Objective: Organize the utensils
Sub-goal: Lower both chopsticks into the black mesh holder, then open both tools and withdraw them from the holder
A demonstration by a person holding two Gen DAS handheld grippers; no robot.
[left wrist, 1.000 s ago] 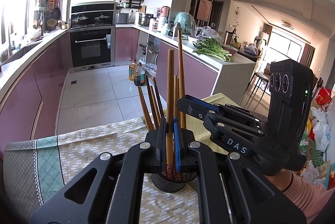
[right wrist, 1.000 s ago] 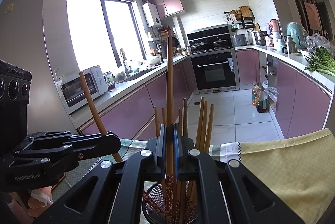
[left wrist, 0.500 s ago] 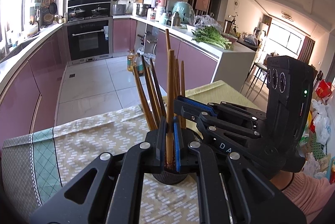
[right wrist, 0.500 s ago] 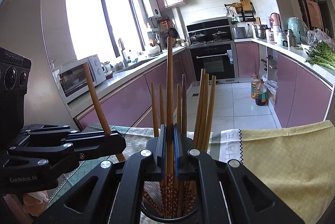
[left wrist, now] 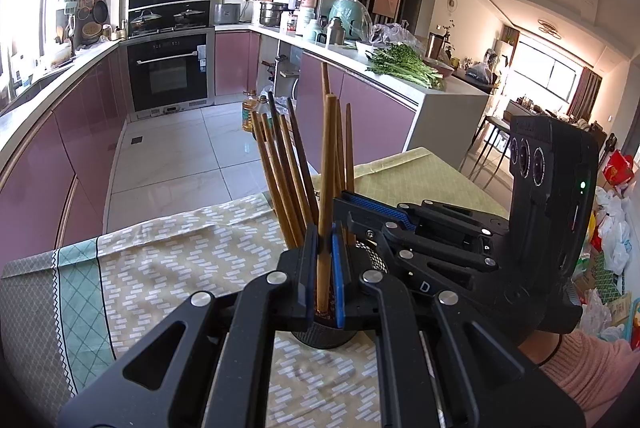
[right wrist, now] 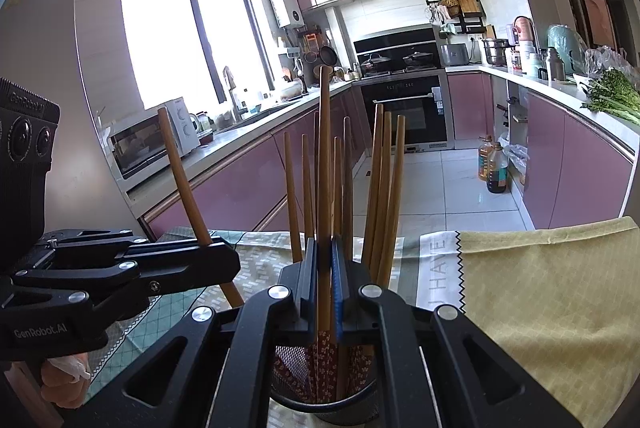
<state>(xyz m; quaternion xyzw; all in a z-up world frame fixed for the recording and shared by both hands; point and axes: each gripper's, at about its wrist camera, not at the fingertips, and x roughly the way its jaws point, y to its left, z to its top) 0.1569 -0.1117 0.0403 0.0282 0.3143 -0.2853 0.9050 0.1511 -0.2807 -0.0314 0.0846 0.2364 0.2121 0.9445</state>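
A black mesh holder [left wrist: 324,334] [right wrist: 320,384] stands on the table with several wooden chopsticks [left wrist: 280,171] [right wrist: 384,187] upright in it. My left gripper [left wrist: 324,276] [right wrist: 226,260] is shut on one chopstick [left wrist: 329,167] [right wrist: 180,171], which leans with its patterned lower end at the holder's mouth. My right gripper [right wrist: 324,280] [left wrist: 344,205] is shut on another chopstick [right wrist: 324,155] that stands upright, its lower end down inside the holder. The two grippers meet over the holder, left one from the left, right one from the right.
A patterned green and beige cloth [left wrist: 160,268] covers the table, with a yellow cloth [right wrist: 540,288] on its right part. A hand in a pink sleeve [left wrist: 580,360] holds the right gripper. Beyond the table edge lie the kitchen floor and purple cabinets [left wrist: 60,147].
My left gripper has sunk a little with its chopstick, whose lower end now sits lower at the holder. The right gripper has stayed nearly where it was.
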